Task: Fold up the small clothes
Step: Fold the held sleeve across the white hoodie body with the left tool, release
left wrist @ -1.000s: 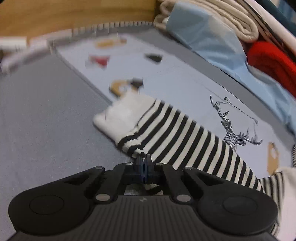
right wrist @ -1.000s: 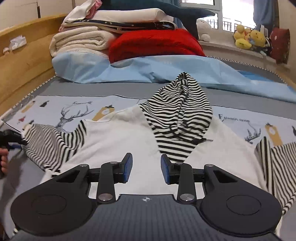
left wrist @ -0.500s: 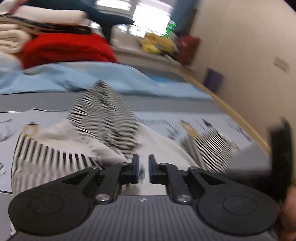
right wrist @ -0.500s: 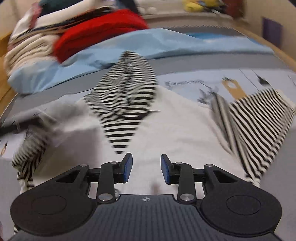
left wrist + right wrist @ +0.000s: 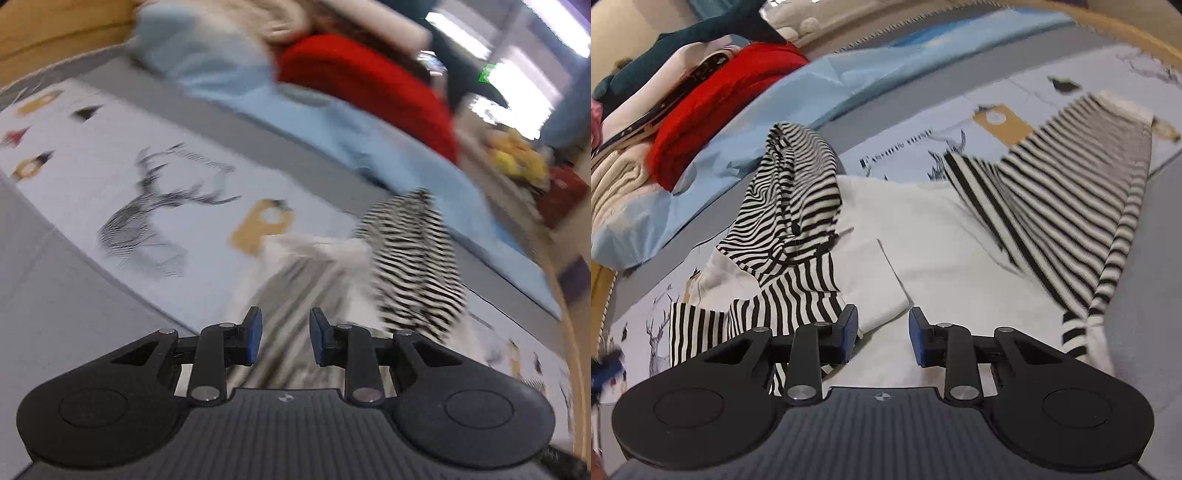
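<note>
Your left gripper (image 5: 283, 336) is opening, empty, above the blurred hooded top (image 5: 410, 254) on the deer-print sheet (image 5: 147, 206). Only the right view shows one striped sleeve (image 5: 798, 295) folded across the white body; your right gripper (image 5: 882, 334) is closing, gripping nothing.

Left gripper (image 5: 284, 338) tipped steeply downward, blue-padded fingers (image 5: 253, 334) parted by a modest gap and opening further, nothing clamped between the pads; black linkage arms splayed to either side of the ribbed body. Right gripper (image 5: 882, 338) likewise pitched down, rolled so the view tilts, fingers (image 5: 849, 332) standing apart with a slightly wider gap yet closing at this moment, pads bare and pressing on nothing. No bare hand, wrist or sleeve clearly in sight in either wrist view.
</note>
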A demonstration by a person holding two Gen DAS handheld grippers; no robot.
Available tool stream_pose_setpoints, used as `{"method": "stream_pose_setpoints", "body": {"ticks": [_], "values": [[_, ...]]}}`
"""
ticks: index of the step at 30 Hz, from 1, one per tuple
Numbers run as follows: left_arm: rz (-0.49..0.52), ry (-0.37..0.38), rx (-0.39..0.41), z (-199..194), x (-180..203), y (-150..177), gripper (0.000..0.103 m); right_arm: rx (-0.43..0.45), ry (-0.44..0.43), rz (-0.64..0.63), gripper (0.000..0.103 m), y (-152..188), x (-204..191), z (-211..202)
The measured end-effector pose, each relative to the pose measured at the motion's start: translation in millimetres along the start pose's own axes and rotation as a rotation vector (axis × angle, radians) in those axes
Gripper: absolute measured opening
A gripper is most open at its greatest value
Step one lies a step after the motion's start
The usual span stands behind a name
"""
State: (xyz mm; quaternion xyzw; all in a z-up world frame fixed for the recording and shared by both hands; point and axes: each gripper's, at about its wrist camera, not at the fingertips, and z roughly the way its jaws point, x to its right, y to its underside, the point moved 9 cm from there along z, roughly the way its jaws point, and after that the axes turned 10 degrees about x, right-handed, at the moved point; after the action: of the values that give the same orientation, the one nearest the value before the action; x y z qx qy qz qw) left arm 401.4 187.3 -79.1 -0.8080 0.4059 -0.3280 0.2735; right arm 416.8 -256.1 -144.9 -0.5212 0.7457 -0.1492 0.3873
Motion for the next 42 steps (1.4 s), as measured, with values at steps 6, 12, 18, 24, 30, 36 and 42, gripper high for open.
{"method": "stream_pose_setpoints", "body": {"ticks": [6, 12, 18, 24, 30, 36, 42], "values": [[0.019, -0.025, 0.004, 15.1, -9.3, -15.0, 0.03, -0.075, -0.01, 0.128, 0.034, 14.9, 5.7, 42.1], [0.045, -0.036, -0.033, 21.7, -17.1, -7.7, 0.03, -0.109, 0.039, 0.186, 0.035, 26.8, 3.8, 70.6], [0.03, -0.051, -0.037, 26.3, -25.4, -10.1, 0.03, -0.051, 0.075, 0.153, 0.008, 20.9, 5.3, 80.5], [0.052, -0.037, -0.043, 29.4, -15.7, -4.9, 0.03, 0.081, 0.007, 0.146, 0.003, -7.0, -8.5, 47.2], [0.083, -0.014, -0.065, 31.6, 1.5, 5.4, 0.03, 0.252, 0.05, 0.015, 0.002, -16.8, -13.4, -18.4], [0.134, 0.014, -0.125, 39.2, 19.2, 25.6, 0.03, 0.035, 0.321, 0.091, 0.008, 17.6, 64.0, 5.1], [0.127, 0.052, -0.201, 50.7, 26.0, 48.4, 0.03, 0.183, 0.153, -0.041, 0.024, -8.5, 19.7, -3.7]]}}
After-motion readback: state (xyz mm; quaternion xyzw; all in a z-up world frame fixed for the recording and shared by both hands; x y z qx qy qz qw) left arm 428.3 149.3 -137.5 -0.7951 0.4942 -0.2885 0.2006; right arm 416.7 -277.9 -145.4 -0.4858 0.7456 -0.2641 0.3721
